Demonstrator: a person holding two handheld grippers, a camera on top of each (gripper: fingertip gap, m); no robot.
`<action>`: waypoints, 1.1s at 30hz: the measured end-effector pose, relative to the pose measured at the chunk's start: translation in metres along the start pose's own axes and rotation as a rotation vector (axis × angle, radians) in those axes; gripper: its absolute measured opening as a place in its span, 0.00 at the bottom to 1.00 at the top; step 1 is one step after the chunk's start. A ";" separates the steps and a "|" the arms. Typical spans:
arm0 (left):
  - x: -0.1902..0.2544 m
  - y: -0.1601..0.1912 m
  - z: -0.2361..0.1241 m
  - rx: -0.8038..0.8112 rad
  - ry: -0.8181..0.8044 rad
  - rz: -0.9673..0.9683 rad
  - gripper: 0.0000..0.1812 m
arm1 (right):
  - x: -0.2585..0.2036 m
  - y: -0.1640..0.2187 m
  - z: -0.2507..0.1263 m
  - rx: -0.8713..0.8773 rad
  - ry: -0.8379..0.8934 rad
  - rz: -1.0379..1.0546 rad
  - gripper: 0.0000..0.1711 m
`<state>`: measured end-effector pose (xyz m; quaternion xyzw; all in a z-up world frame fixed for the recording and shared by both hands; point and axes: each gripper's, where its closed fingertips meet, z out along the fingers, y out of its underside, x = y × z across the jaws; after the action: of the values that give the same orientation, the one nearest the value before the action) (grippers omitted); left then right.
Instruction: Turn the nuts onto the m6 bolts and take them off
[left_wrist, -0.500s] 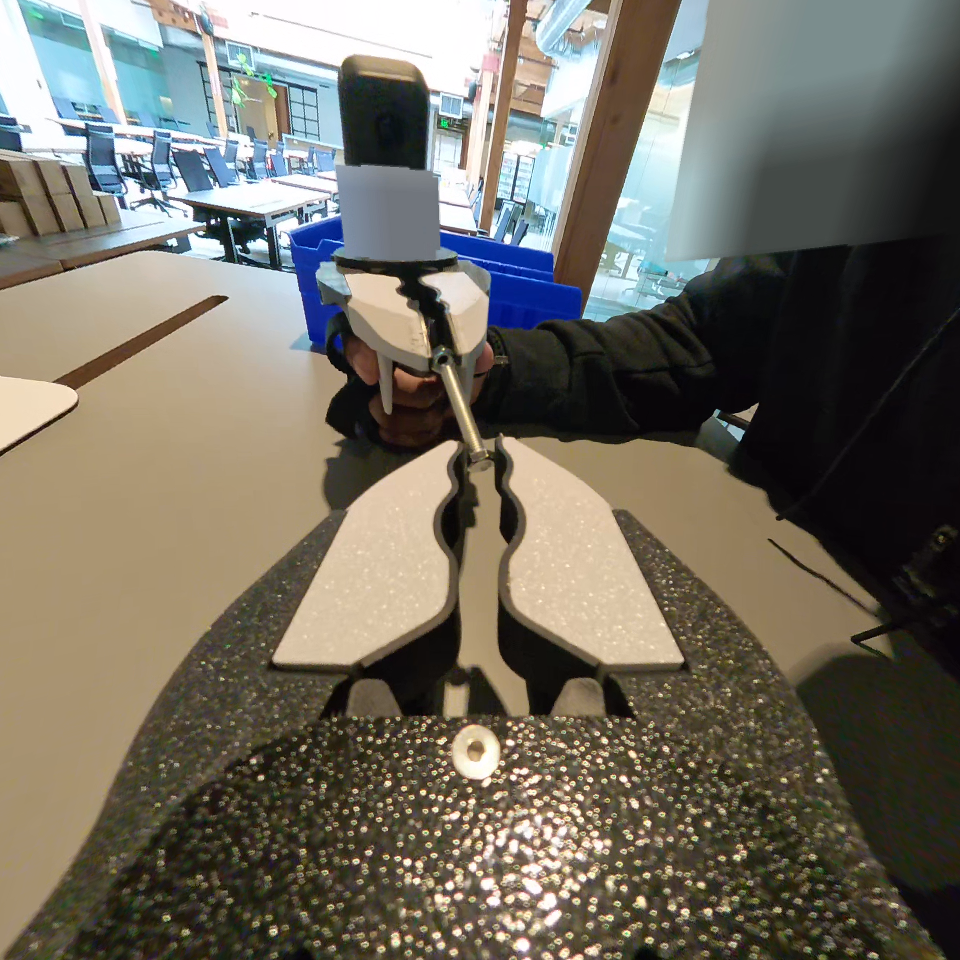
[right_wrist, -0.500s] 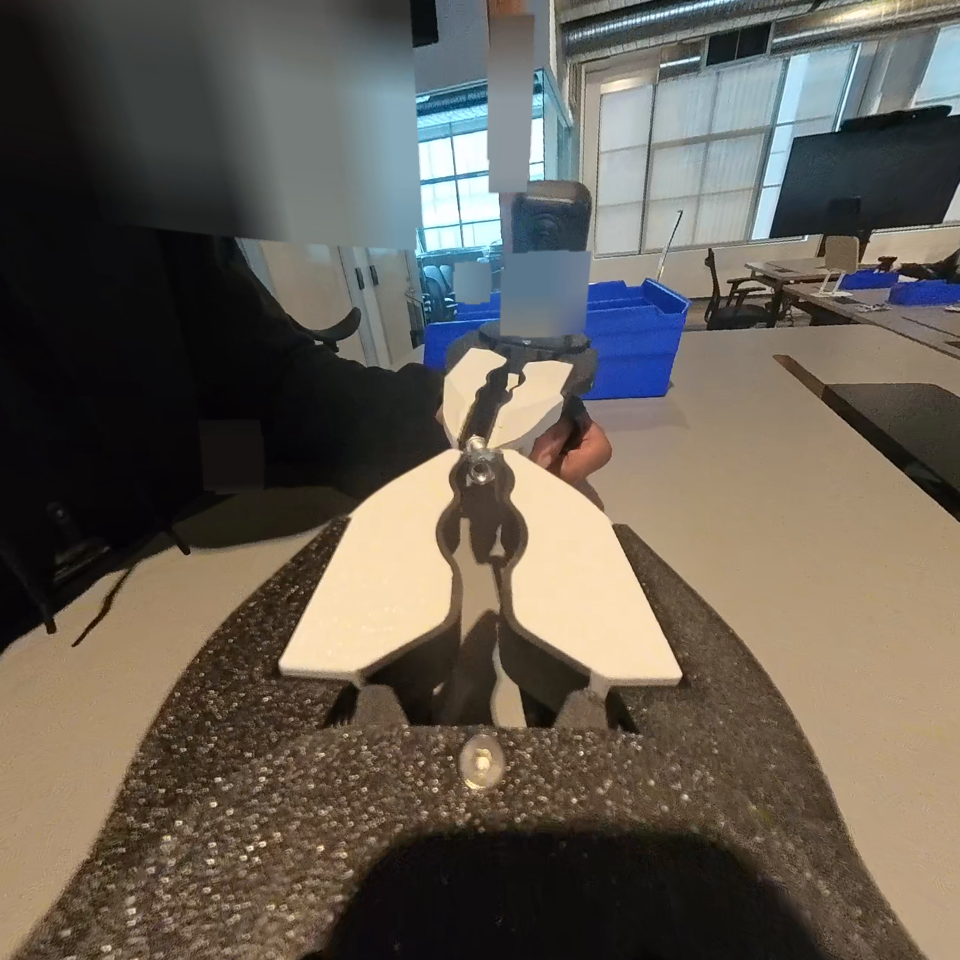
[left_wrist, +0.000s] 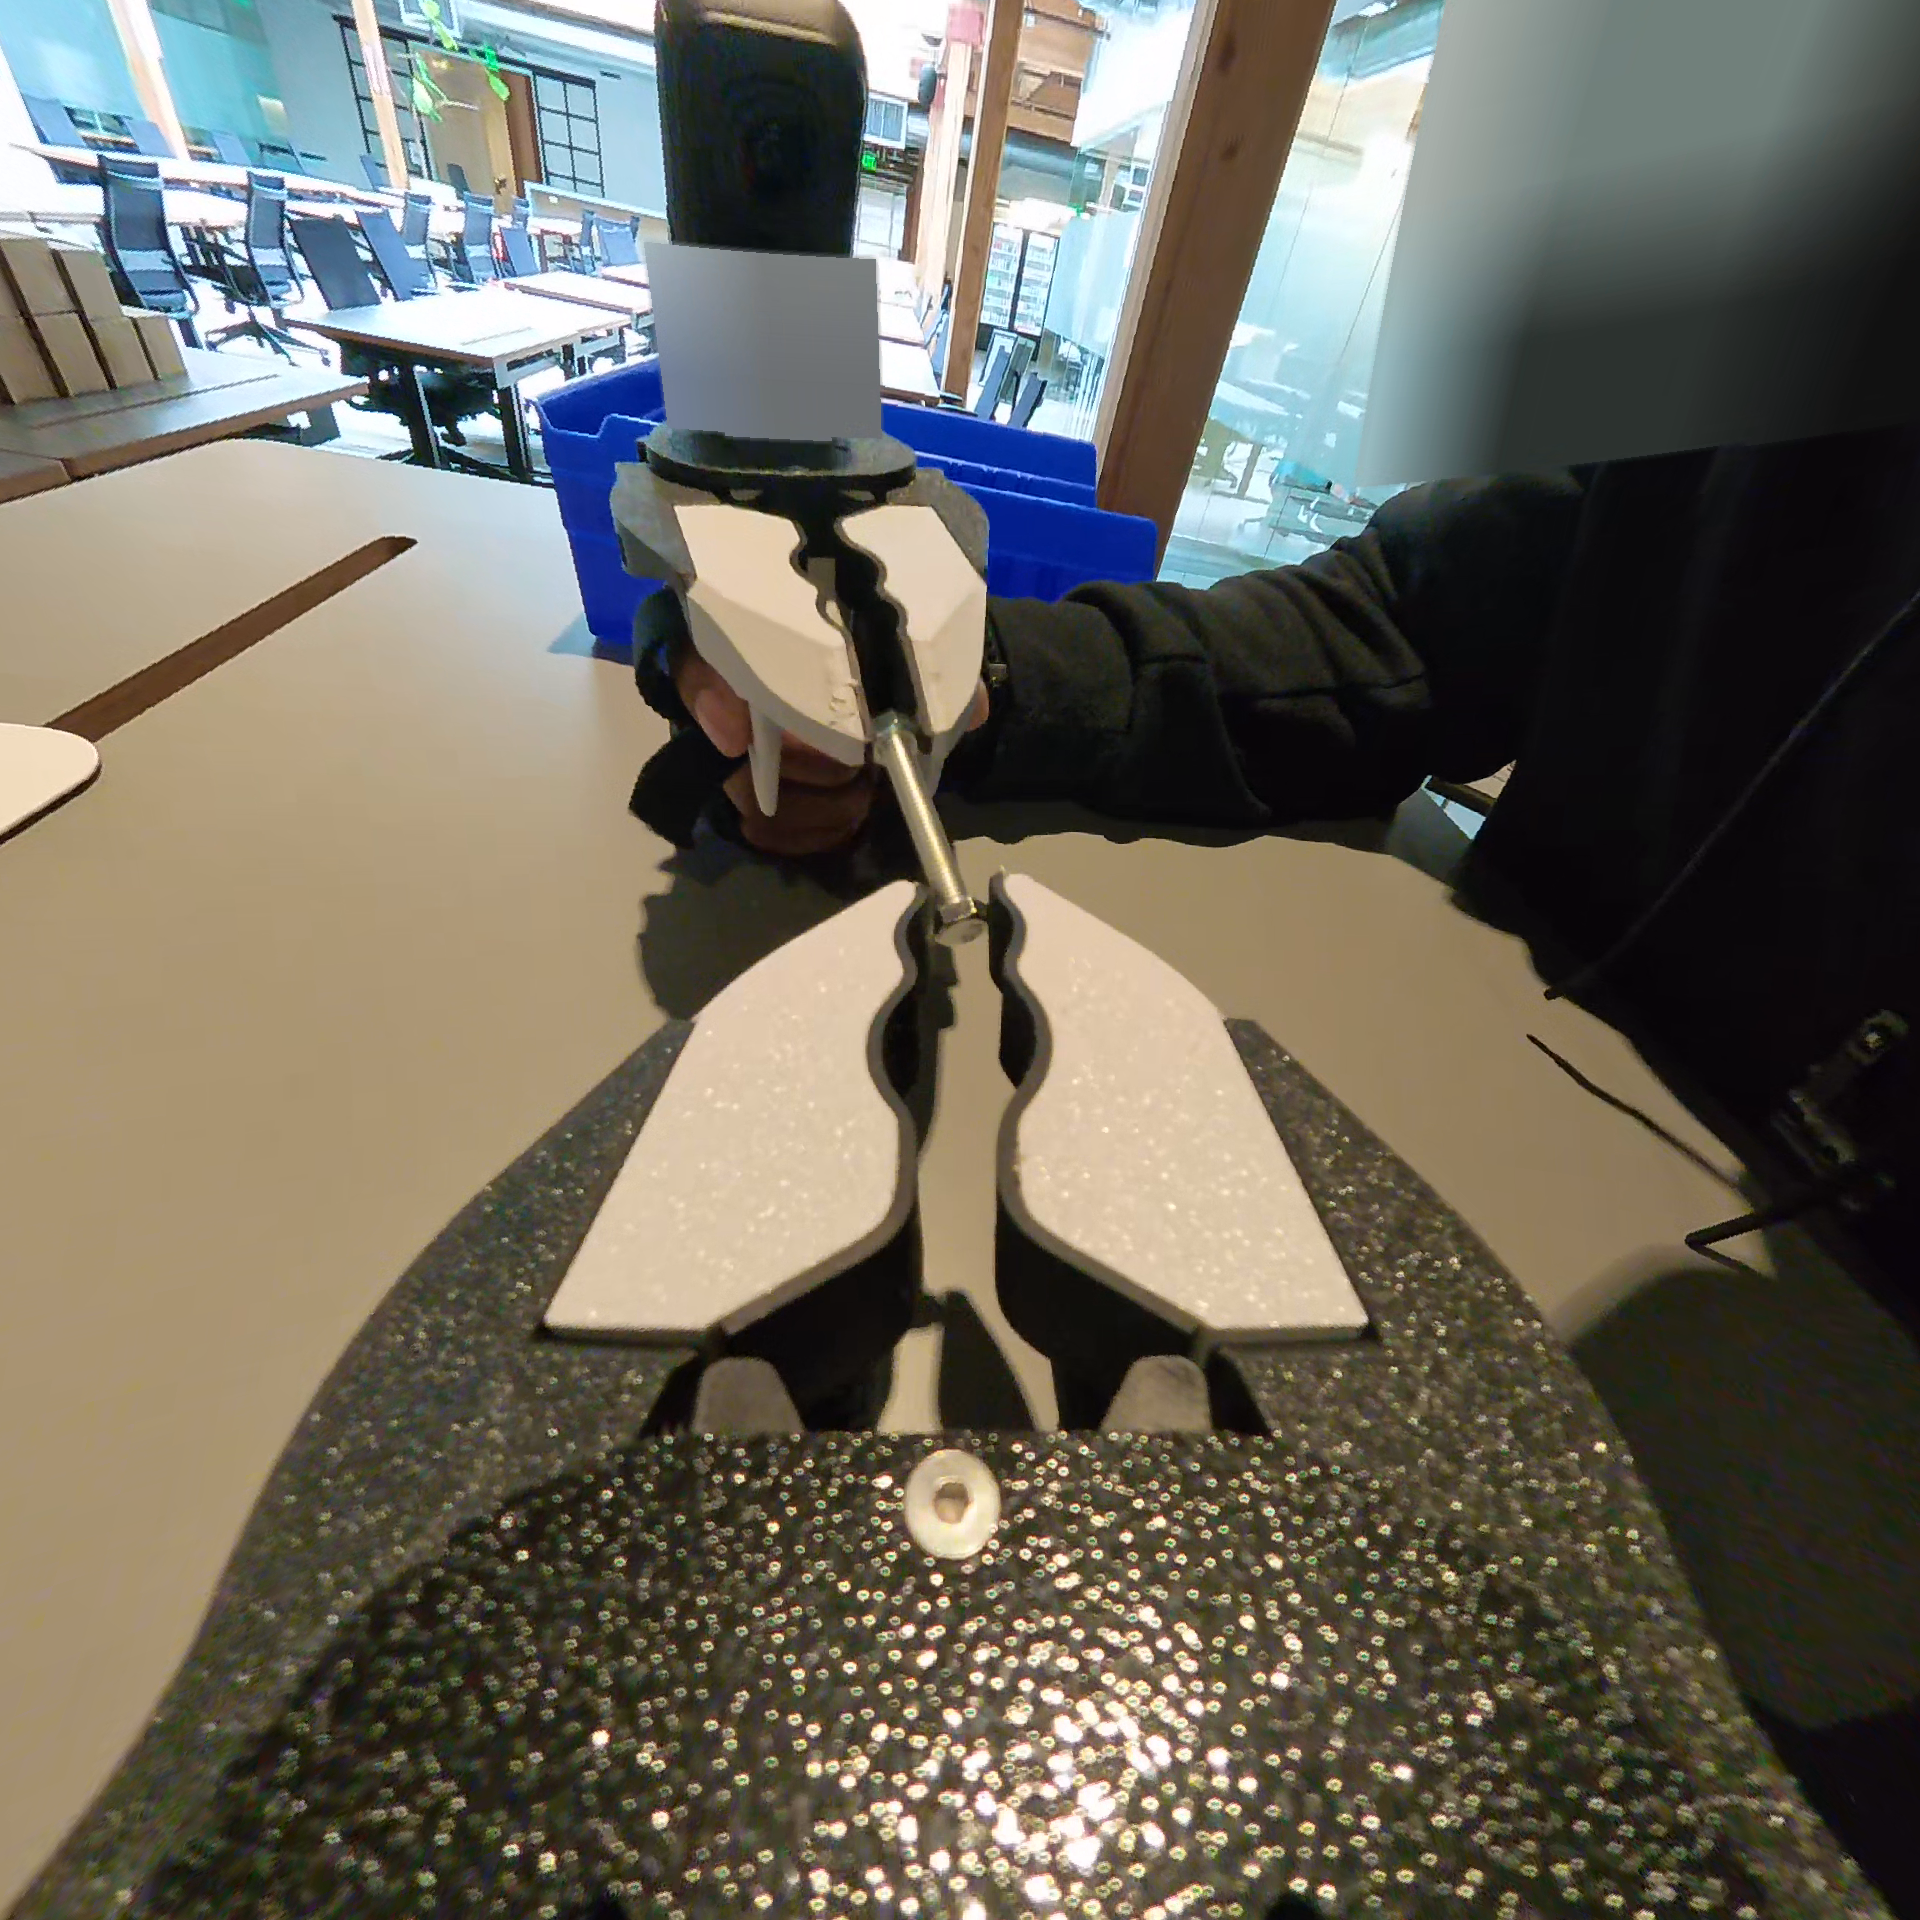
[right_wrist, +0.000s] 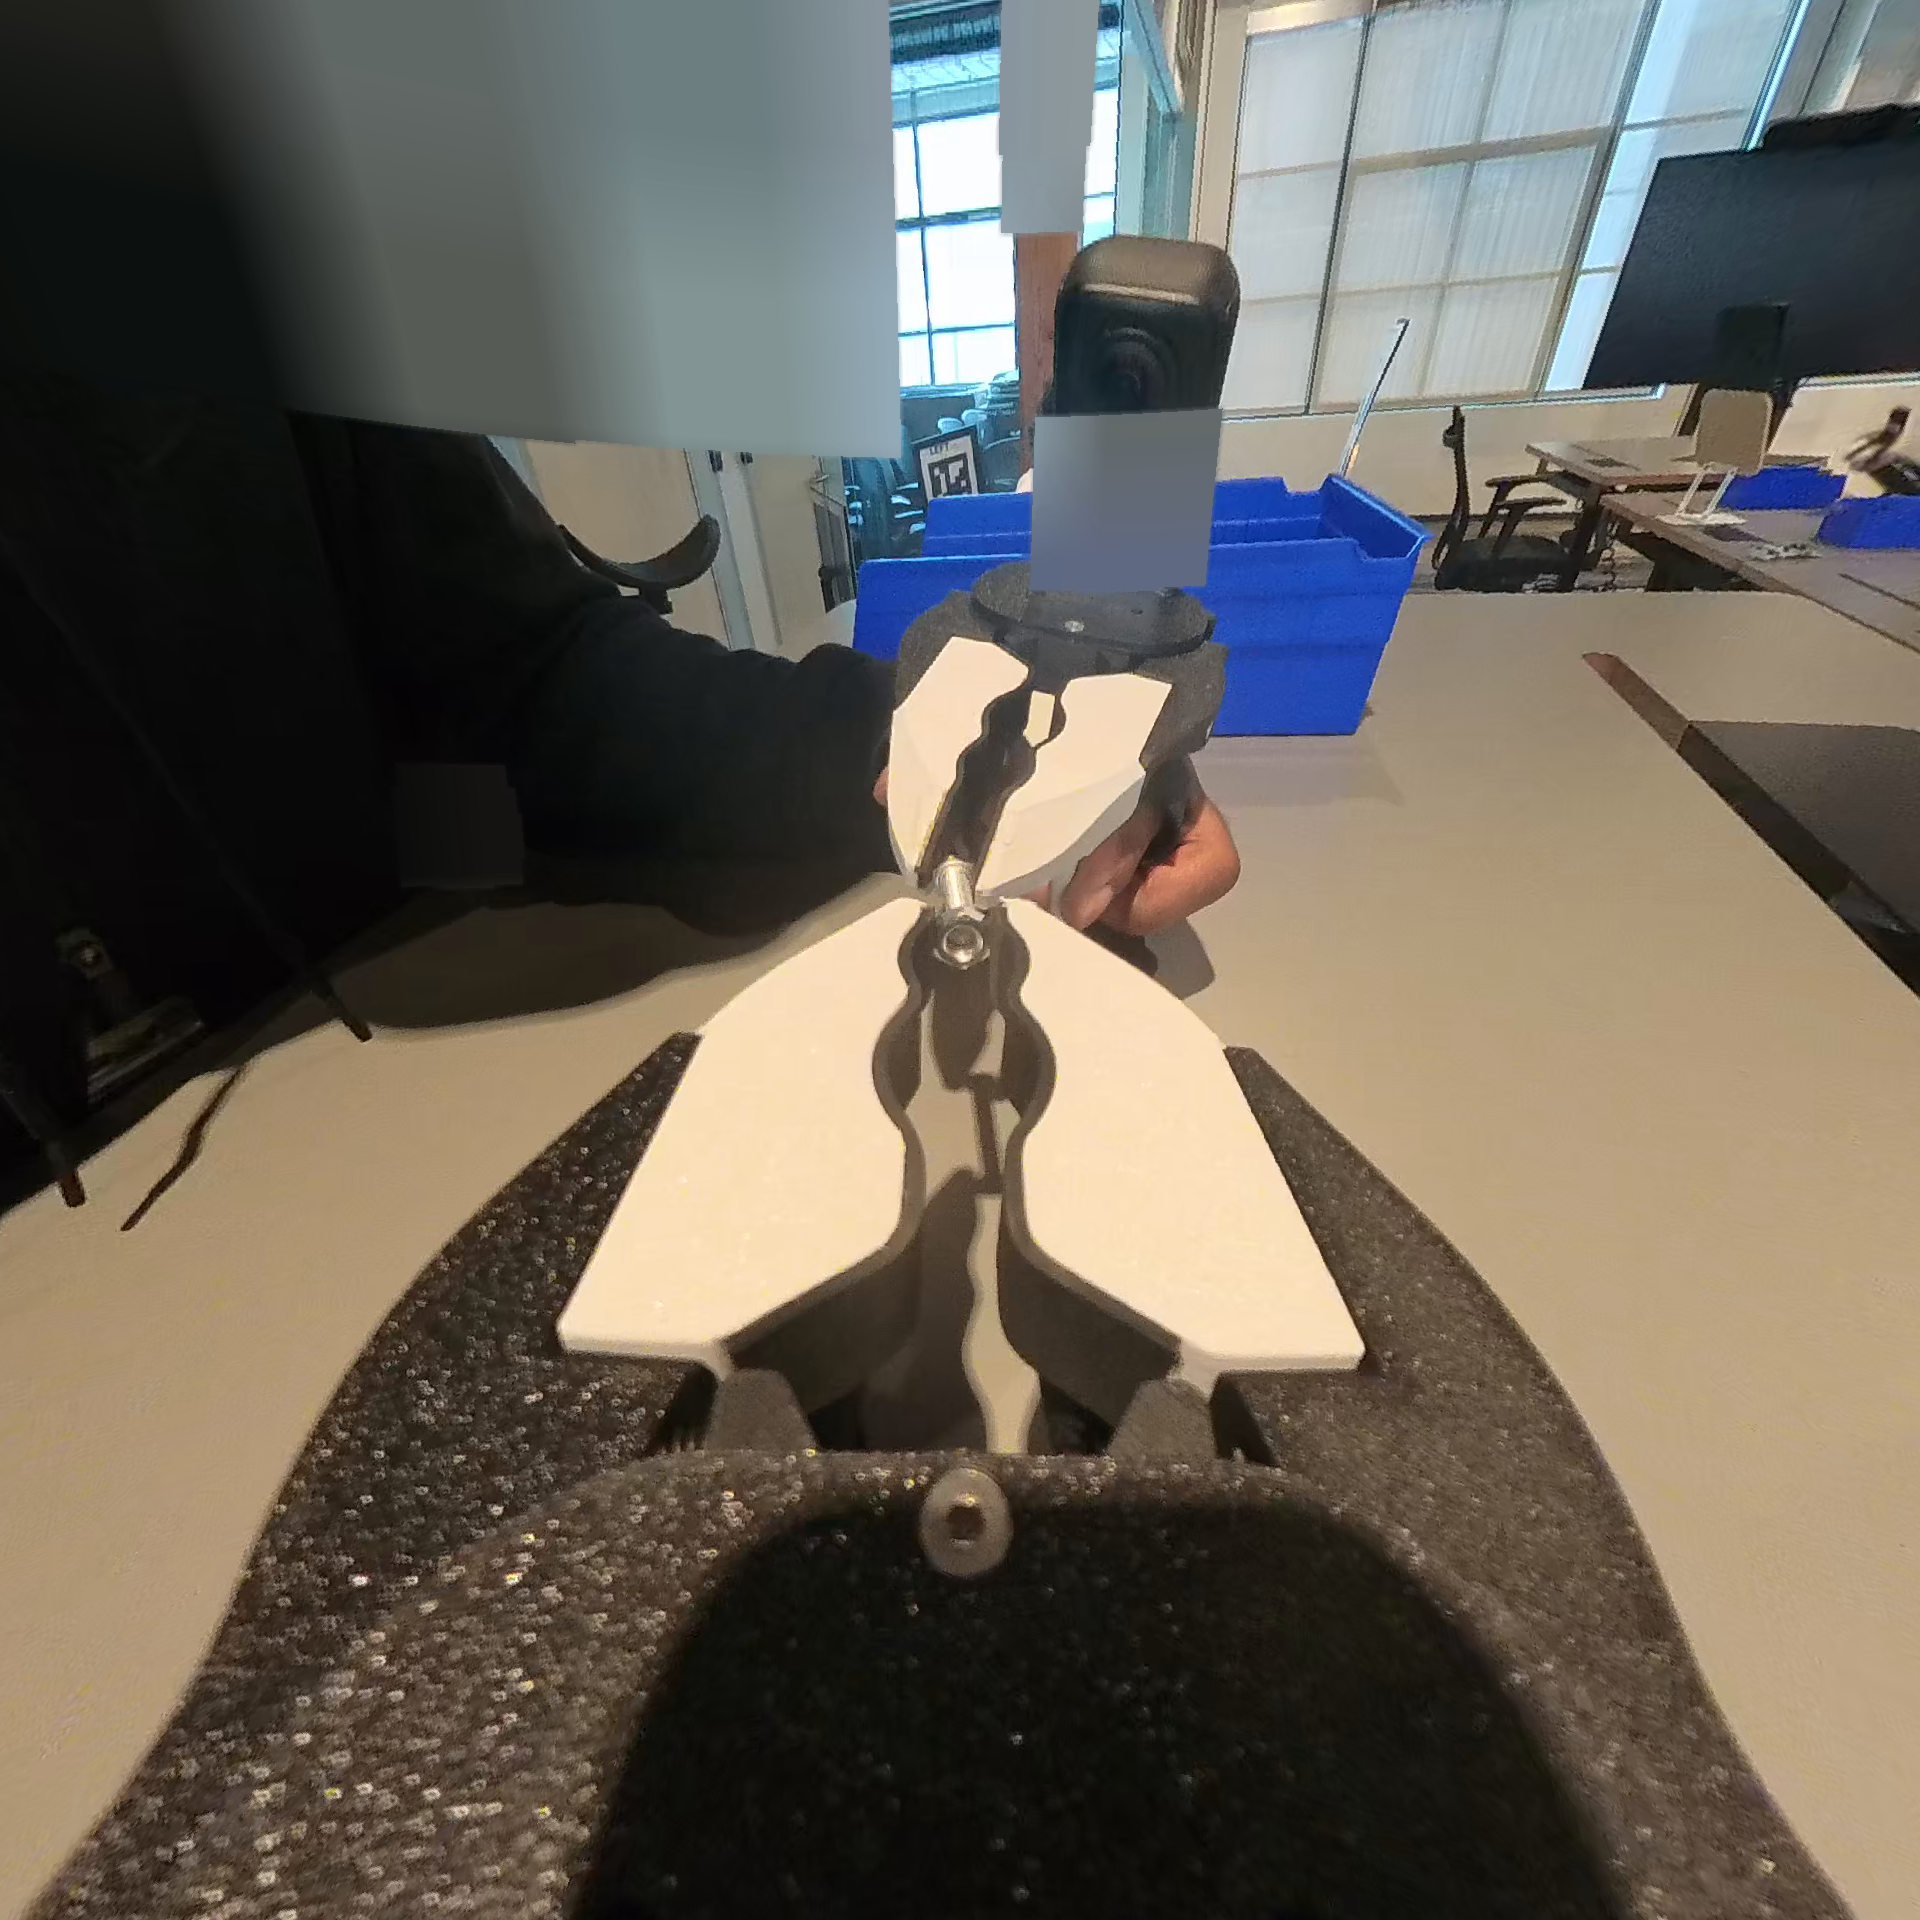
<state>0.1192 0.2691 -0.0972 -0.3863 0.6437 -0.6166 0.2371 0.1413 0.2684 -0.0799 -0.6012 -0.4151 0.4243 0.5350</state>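
Since half a second ago the two grippers have come a little closer in each other's view, and the bolt (left_wrist: 918, 810) looks tilted a bit more; nothing else has changed.

This silver bolt hangs in the air between both tools, above the grey table (left_wrist: 260, 935). Its head end is clenched in the right gripper (right_wrist: 961, 920), and its far end carries the nut (left_wrist: 957, 928), which the left gripper (left_wrist: 957, 914) pinches with its fingertips.

I judge that the turning step is in hand, but whether the nut goes on or comes off, I cannot tell. The next move calls for twisting one wrist while the other holds firm, keeping both tools in one line so the thread does not jam.

The left wrist view shows the whole shaft from the side. The right wrist view looks along the bolt, so there only the socket head (right_wrist: 958, 943) and a short piece of shaft are seen. Blue bins (left_wrist: 603, 520) stand on the far side of the table.
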 end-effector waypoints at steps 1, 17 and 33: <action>0.000 0.001 0.000 -0.004 0.000 -0.002 0.05 | 0.000 0.001 0.000 -0.009 0.001 -0.001 0.06; -0.015 0.016 0.003 -0.135 -0.147 0.173 0.05 | 0.011 0.018 0.000 -0.100 -0.001 0.245 0.06; -0.030 0.010 0.004 -0.167 -0.324 0.445 0.05 | 0.026 0.020 -0.007 -0.021 -0.030 0.666 0.06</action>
<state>0.1380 0.2896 -0.1130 -0.3471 0.7150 -0.4246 0.4336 0.1565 0.2898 -0.1006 -0.7030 -0.2079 0.5803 0.3547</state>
